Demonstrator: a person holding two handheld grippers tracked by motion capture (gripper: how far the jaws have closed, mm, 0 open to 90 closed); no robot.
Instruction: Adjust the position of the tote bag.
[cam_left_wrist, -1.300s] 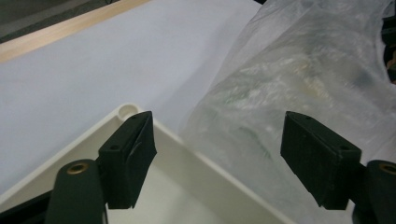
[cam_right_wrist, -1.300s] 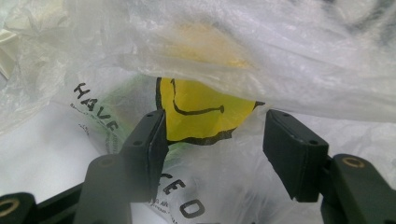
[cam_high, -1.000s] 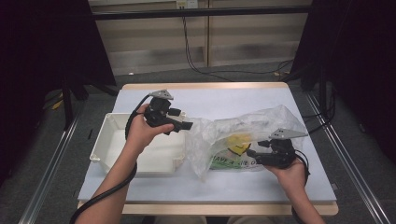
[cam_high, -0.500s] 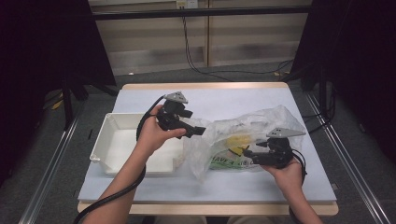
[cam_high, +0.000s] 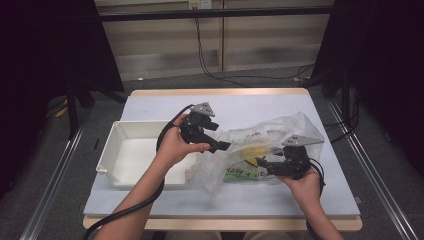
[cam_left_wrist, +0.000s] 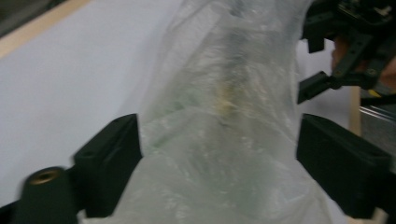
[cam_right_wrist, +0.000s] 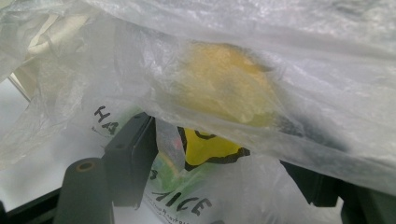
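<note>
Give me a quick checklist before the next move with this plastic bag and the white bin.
1. Plastic bag lies on the table, right of the bin: ok.
2. Left tool at the bag's left end, bag film between its open jaws, which have just been closing a little: ok.
3. Left tool's pads pressing on the film: not ok, gaps show in the left gripper view.
4. Right tool at the bag's near side, jaws apart with film between: ok.
5. Right tool gripping the film firmly: cannot tell.
6. White bin has open room inside: ok.
</note>
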